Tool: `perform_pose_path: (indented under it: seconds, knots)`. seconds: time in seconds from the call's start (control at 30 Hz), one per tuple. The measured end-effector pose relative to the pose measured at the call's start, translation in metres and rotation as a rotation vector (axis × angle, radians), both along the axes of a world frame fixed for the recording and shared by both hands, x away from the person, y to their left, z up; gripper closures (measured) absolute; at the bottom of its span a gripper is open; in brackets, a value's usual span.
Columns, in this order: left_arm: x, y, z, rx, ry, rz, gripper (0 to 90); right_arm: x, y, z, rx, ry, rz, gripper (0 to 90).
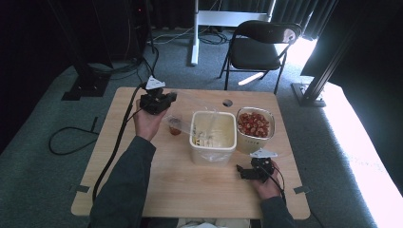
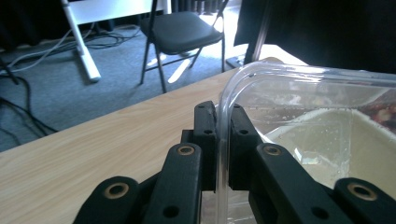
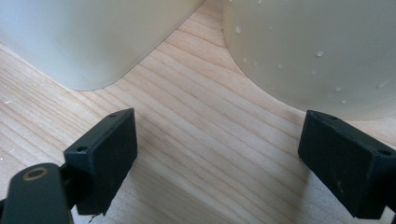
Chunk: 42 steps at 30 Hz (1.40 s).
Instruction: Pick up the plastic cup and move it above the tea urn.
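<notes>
My left gripper [image 1: 164, 99] is at the table's far left, shut on the rim of a clear plastic lid [image 1: 192, 107]. In the left gripper view its pads [image 2: 205, 126] clamp the lid's edge [image 2: 299, 88], which is held upright above the white rectangular tub [image 2: 327, 140]. That tub [image 1: 213, 133] stands mid-table, beside a tub of red pieces [image 1: 255, 124]. My right gripper [image 1: 244, 172] rests near the front right, open with nothing in it. Its jaws [image 3: 219, 154] stand wide over bare wood, facing the white tub [image 3: 93, 37] and the red-filled tub's wall [image 3: 317, 46].
A small clear cup with reddish contents [image 1: 175, 126] stands just left of the white tub, near my left hand. The wooden table [image 1: 190, 190] has a round hole [image 1: 227, 102] near its far edge. A folding chair [image 1: 259, 45] stands beyond the table.
</notes>
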<state>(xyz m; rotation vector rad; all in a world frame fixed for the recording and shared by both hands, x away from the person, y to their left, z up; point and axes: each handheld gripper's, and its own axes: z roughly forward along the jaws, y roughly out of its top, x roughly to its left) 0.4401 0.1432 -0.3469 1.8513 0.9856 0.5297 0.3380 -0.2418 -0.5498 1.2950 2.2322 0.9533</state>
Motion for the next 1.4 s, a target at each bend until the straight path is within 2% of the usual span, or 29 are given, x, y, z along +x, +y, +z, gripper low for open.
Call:
perform_pose_path:
  seconds: [0.1, 0.2, 0.27, 0.33, 0.53, 0.8, 1.1, 1.4]
  knots:
    - [-0.002, -0.004, 0.000, -0.036, -0.013, -0.038, 73.5, 0.000, 0.000, 0.000, 0.000, -0.001, 0.000, 11.3]
    - [-0.003, -0.006, -0.001, -0.035, -0.027, -0.060, 63.6, 0.000, 0.000, 0.000, -0.001, -0.001, 0.000, 11.3]
    - [-0.004, -0.006, -0.001, -0.021, -0.031, -0.064, 61.2, 0.000, 0.000, 0.000, -0.001, -0.001, 0.000, 11.3]
    - [-0.004, -0.007, -0.002, -0.024, -0.024, -0.067, 60.1, 0.000, 0.000, 0.000, 0.000, -0.001, 0.000, 11.3]
    - [-0.007, -0.010, -0.003, -0.014, -0.036, -0.075, 58.4, 0.000, 0.000, 0.000, -0.001, -0.001, -0.001, 11.3]
    - [-0.013, -0.008, 0.004, -0.047, -0.074, -0.086, 55.9, 0.000, 0.000, 0.000, 0.000, -0.001, -0.001, 11.3]
    - [-0.010, -0.004, -0.001, -0.008, -0.058, -0.072, 53.5, 0.000, 0.000, 0.000, 0.000, -0.001, -0.001, 11.3]
    - [-0.005, -0.002, -0.012, 0.045, -0.050, -0.057, 48.3, 0.000, 0.000, 0.000, -0.001, -0.001, 0.000, 11.3]
